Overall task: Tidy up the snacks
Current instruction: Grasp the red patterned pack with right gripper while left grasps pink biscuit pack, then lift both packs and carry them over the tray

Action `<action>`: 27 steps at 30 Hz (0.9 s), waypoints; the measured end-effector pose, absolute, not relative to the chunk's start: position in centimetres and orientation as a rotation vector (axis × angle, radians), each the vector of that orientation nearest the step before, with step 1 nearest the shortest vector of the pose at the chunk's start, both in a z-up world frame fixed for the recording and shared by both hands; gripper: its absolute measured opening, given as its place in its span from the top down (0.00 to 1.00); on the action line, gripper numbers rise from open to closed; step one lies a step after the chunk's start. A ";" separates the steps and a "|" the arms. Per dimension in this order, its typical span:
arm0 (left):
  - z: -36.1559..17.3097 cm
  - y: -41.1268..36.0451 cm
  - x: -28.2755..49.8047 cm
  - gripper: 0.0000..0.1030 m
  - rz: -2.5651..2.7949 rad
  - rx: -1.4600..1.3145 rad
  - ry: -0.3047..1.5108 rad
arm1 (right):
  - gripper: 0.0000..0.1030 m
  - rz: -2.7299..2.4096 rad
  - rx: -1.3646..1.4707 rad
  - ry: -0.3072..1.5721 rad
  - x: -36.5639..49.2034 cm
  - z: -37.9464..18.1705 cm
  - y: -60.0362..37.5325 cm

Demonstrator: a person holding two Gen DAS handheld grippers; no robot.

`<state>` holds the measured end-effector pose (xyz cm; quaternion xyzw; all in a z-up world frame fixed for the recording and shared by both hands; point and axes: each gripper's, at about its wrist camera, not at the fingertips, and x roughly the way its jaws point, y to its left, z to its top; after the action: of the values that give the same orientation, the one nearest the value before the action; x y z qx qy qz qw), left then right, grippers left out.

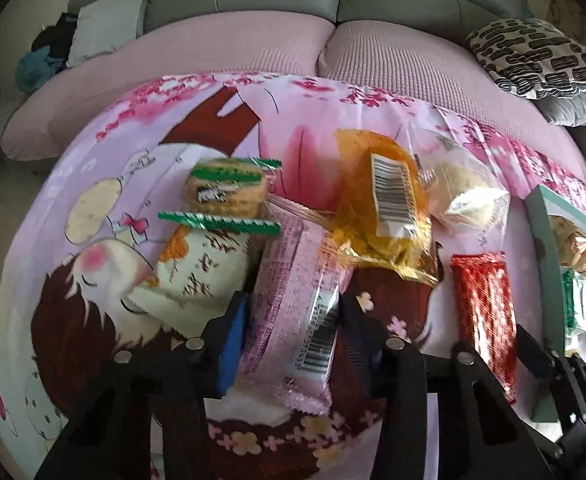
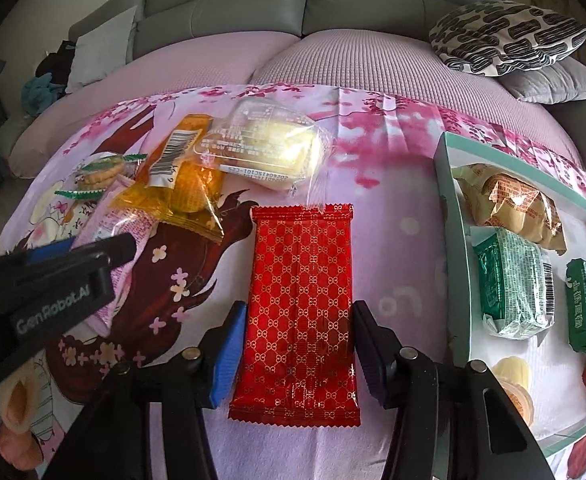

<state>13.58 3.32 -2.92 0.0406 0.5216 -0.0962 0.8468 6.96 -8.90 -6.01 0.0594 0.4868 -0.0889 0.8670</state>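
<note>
The left gripper point(image 1: 293, 328) is narrowed onto a pink snack packet point(image 1: 293, 304), its blue pad pressed against one long edge and the dark finger against the other; the packet runs forward between the fingers with a barcode facing up. The right gripper point(image 2: 297, 344) stands wider, its fingers straddling a red patterned packet point(image 2: 299, 316) that lies flat on the cloth; the pads sit just beside the packet's edges, and whether they touch cannot be told. Both tools point forward and down over a pink cartoon-printed tablecloth point(image 2: 393, 248), the left one crossing into the right camera's lower left corner. Ahead of the pink packet lie a green-edged biscuit pack point(image 1: 225, 192), an orange bag point(image 1: 377, 208) and a clear cake pack point(image 2: 269, 148), crowded together. To the right sits a teal-rimmed tray point(image 2: 453, 240) holding several wrapped snacks, with bare cloth between it and the red packet.
</note>
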 end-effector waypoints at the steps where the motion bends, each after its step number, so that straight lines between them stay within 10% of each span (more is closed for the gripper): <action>1: -2.9 3.2 13.4 0.55 -0.208 0.083 1.106 | 0.46 -0.185 0.126 1.019 7.0 -6.0 -8.9; 27: -4.7 2.1 13.2 0.54 -0.176 0.088 1.117 | 0.47 -0.180 0.091 1.004 7.2 -6.3 -8.7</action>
<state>13.24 2.11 -4.74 0.0415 0.5290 -0.0834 0.8435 7.24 -8.65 -6.33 0.0434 0.4802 -0.0863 0.8718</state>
